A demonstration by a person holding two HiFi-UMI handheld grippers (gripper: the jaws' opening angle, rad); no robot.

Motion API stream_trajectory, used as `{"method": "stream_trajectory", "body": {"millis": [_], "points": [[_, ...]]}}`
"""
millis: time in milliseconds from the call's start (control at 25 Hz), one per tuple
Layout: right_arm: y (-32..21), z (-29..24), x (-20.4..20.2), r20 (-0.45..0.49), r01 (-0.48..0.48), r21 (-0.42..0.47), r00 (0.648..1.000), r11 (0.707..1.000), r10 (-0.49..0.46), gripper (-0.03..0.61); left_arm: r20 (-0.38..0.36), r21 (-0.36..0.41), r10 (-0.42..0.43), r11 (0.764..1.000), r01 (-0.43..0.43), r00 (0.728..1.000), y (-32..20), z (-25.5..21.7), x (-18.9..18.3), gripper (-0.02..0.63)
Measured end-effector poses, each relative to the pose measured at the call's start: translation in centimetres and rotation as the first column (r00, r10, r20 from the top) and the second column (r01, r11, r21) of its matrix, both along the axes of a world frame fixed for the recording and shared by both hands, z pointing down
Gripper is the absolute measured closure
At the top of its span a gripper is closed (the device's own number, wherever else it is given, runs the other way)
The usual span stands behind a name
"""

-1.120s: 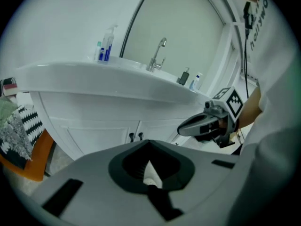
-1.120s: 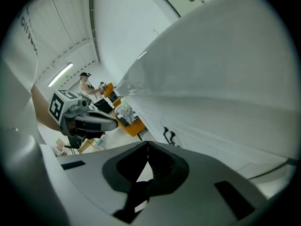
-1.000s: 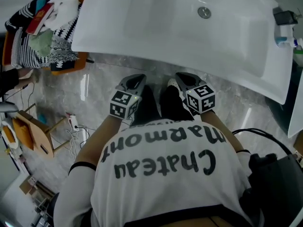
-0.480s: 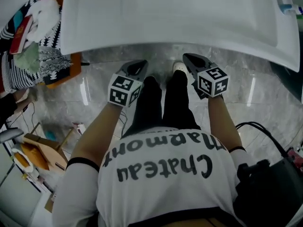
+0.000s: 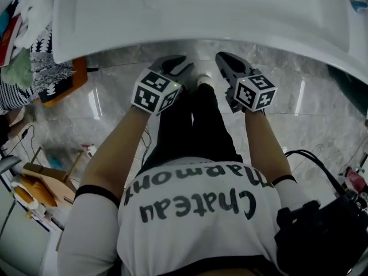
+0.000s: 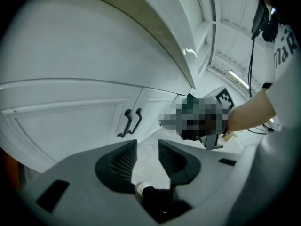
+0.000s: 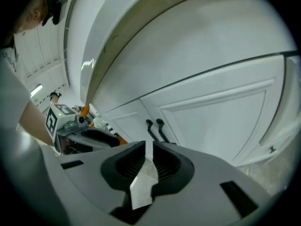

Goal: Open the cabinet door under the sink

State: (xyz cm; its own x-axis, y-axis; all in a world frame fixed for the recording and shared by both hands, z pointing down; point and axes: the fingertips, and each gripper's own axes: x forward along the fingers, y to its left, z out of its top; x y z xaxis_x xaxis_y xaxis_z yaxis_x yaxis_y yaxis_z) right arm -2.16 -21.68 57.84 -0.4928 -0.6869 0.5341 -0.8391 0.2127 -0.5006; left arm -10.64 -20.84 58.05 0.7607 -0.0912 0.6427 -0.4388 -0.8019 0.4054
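Hovering nr cabinet door (image 6: 66,126), shut, handles (image 6: 137,120) untouched; left hand-held gripper (image 6: 147,157) just opened partway, right hand-held gripper (image 7: 147,160) just cracked ajar, both empty.

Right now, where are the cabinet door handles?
Left gripper view: two dark handles side by side where the doors meet under the sink, left of centre, just above the jaws.
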Motion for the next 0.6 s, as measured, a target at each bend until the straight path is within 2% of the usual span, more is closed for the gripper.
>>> {"method": "stream_trajectory", "body": {"millis": [40,80,240,440,600], "points": [[0.2,0.3,-0.7,-0.014,0.038,-0.009,0.999,0.999,-0.038,0.5,0.004,0.002,-0.005,1.0,0.005,1.0,-0.1,0.3,0.0,0.473],[0.4,0.6,-1.3,-0.02,0.071,-0.016,0.997,0.997,-0.071,0.446,0.008,0.005,-0.013,1.0,0.013,1.0,-0.2,0.6,0.0,0.46],[-0.3,1.3,-1.3,-0.019,0.098,0.016,0.995,0.995,-0.097,0.448,0.006,0.041,-0.069,0.997,0.069,0.998,-0.9,2.0,0.4,0.46],[-1.6,3.6,-0.6,-0.091,0.139,0.066,0.987,0.988,-0.133,0.448,-0.03,0.097,-0.142,0.985,0.144,0.989,-3.1,4.1,2.0,0.46],[-2.7,4.9,-0.8,-0.107,0.161,0.11,0.983,0.981,-0.149,0.451,-0.031,0.151,-0.12,0.981,0.123,0.992,-4.2,5.6,3.3,0.46]]}}
